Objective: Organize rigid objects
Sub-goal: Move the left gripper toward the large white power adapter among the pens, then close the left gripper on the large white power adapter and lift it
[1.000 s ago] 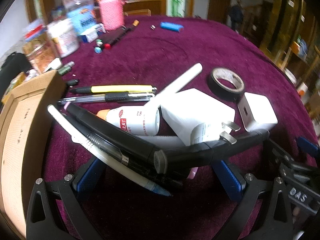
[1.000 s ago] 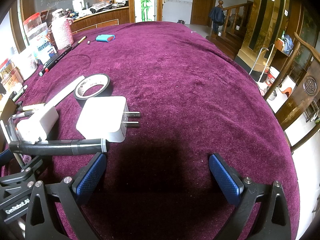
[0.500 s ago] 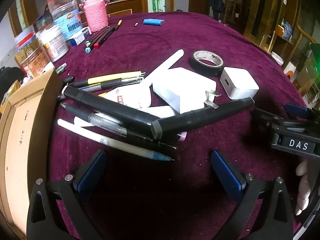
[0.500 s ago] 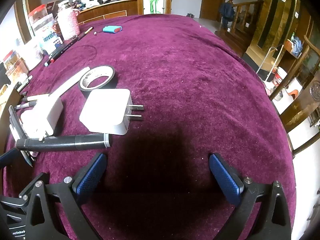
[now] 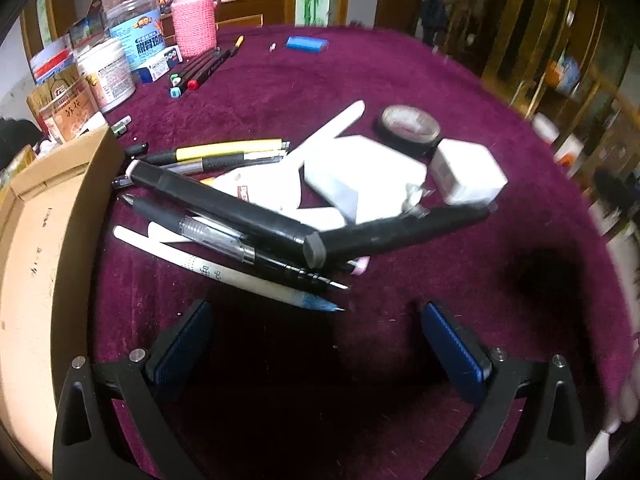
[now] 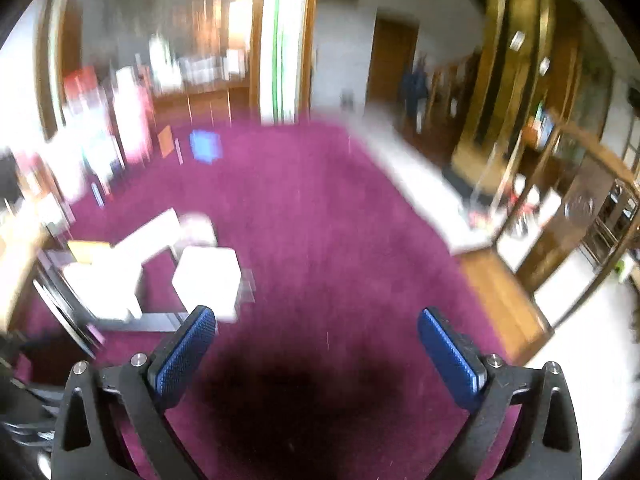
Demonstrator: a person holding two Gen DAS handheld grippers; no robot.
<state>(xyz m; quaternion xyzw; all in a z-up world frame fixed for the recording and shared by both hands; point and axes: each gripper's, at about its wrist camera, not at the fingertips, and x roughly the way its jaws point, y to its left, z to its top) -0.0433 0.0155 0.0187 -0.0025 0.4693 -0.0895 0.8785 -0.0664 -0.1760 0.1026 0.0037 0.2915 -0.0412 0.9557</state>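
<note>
In the left wrist view a pile lies on the purple cloth: two thick black markers [image 5: 224,208], a black pen [image 5: 224,240], a white pen [image 5: 224,276], a yellow pen [image 5: 228,148], a white tube [image 5: 264,192], two white chargers [image 5: 364,176] [image 5: 468,172] and a black tape roll [image 5: 410,126]. My left gripper [image 5: 316,340] is open and empty, just short of the pen tips. My right gripper [image 6: 316,344] is open and empty above bare cloth; its view is blurred, with a white charger [image 6: 208,280] to its left.
A cardboard box [image 5: 48,240] stands at the left edge of the pile. Jars [image 5: 136,36], a pink knitted bottle [image 5: 194,24], several markers [image 5: 200,70] and a blue item [image 5: 306,44] lie at the back. The table's round edge drops off on the right.
My left gripper has drawn back from the pile, which now lies farther ahead. My right gripper has lifted and swung fast, blurring its view, and has left the left wrist view.
</note>
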